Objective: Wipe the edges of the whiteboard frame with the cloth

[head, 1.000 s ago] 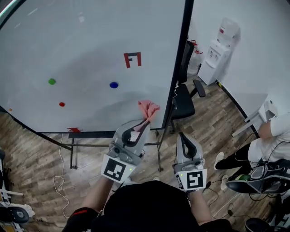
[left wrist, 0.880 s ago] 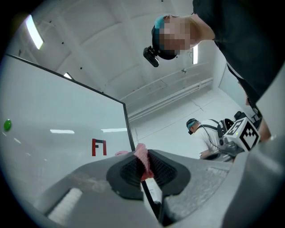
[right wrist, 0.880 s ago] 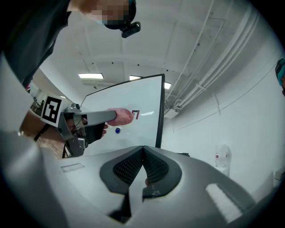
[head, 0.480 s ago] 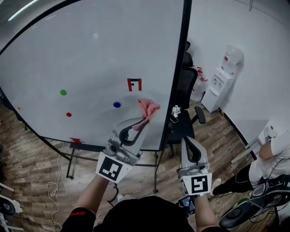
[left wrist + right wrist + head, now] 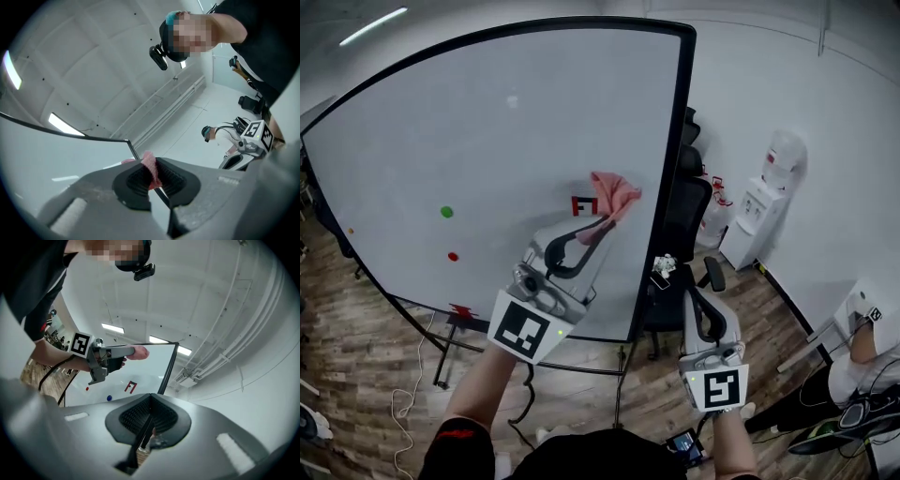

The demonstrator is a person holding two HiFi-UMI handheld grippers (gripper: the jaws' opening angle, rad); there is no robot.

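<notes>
The left gripper (image 5: 596, 228) had its jaws clamped on the pink cloth (image 5: 614, 192), held up in front of the whiteboard (image 5: 487, 131) near the right edge of its black frame (image 5: 673, 169). The right gripper (image 5: 697, 302) hung lower, its jaws closed on nothing.

We find no word or number that reads with certainty. The nearest is a red mark (image 5: 583, 206) of two angular strokes, mid-frame on the whiteboard (image 5: 441, 141), its upper right covered by the cloth (image 5: 614, 192). A black-and-white square code marker (image 5: 524, 330) sits on the left tool's (image 5: 596, 229) cube at lower centre, and a second marker (image 5: 720, 385) on the right tool's (image 5: 701, 302) at lower right, both patterns, not letters.
</notes>
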